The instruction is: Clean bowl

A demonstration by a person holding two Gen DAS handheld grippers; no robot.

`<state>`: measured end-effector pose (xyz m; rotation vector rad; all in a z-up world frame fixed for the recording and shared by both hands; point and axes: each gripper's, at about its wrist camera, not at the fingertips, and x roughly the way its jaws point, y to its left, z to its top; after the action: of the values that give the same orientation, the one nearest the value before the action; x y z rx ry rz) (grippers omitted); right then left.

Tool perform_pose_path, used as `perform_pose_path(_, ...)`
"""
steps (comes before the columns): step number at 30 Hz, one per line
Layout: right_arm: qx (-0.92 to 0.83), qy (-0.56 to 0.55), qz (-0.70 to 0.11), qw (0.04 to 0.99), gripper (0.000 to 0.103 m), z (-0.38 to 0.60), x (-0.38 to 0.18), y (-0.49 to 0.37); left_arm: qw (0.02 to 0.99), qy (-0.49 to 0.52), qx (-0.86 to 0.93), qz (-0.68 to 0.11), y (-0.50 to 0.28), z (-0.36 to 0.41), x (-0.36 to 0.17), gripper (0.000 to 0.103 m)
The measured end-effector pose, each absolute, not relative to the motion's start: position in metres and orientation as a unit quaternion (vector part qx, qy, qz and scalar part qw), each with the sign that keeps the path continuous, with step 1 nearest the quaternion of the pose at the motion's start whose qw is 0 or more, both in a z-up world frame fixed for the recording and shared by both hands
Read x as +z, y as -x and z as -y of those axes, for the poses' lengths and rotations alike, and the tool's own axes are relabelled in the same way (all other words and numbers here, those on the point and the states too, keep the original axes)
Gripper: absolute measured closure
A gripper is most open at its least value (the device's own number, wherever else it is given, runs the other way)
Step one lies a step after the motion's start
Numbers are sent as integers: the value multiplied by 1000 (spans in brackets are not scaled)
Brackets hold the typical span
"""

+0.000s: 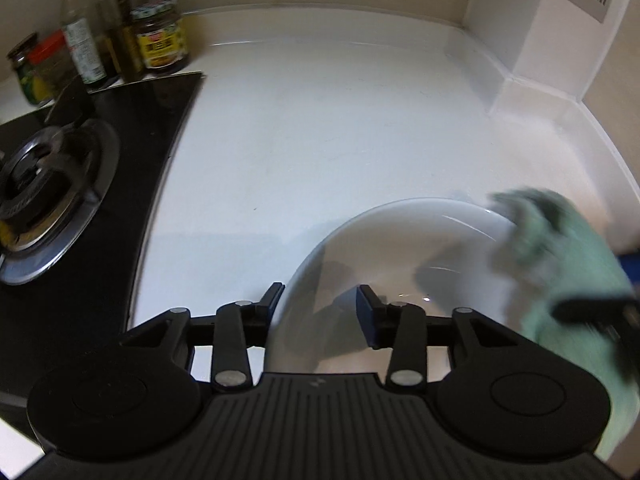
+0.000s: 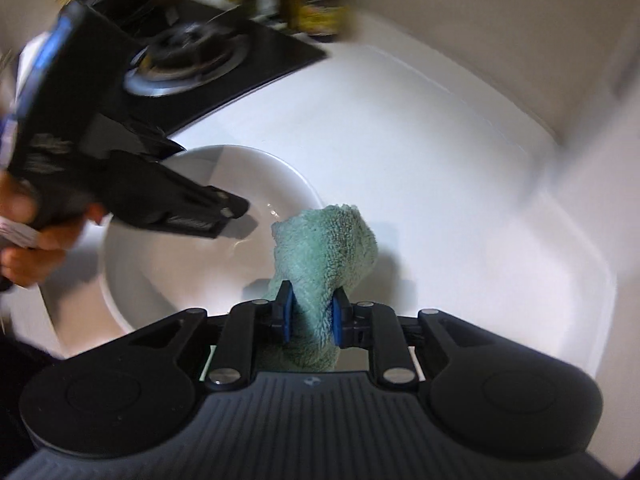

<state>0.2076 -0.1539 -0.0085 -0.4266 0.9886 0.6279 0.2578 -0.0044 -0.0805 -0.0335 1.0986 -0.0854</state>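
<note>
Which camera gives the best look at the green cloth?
The right wrist view: the cloth sits sharp and central, pinched by the right hand-held gripper. The left wrist view shows it only blurred at the right edge.

Home kitchen, white tabletop (image 1: pixel 320 128) in a tiled corner, black gas hob (image 1: pixel 60 184) with burner, sauce jars and oil bottles (image 1: pixel 120 36) behind it
</note>
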Motion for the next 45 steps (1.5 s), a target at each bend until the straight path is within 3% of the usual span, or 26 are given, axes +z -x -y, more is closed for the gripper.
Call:
perform_pose_path(3,273,173,-474,819,88,161,1,-201,830,23,-44,-556,-257,-4,-77,74)
perform_pose_path(9,318,243,-409,820,87,136,29,-221,808,57,-29,-586,-222,-12,-79,75)
perform_pose_path(16,465,312,-349,751,87,60,27,-276,812,102,-11,-574,-202,-14,-85,73)
perform_pose_path(23,487,324,-392,710,88,34,-4,-290,838,76,3,-540,-203,-10,-86,67)
perform_pose_path(31,407,294,-424,754,88,86,-2,-280,848,70,-25,-524,-219,-13,-85,62)
perform_pose_path(39,291,263,-473,789,89,154,-13,-211,808,110,-75,-574,-249,-28,-89,71)
perform_pose_path(43,262,221,-501,795,89,174,-18,-183,783,104,-79,-609,-256,-35,-79,85)
perform_pose_path(45,255,206,-491,807,89,181,-10,-176,780,106,-77,-612,-249,-40,-70,84)
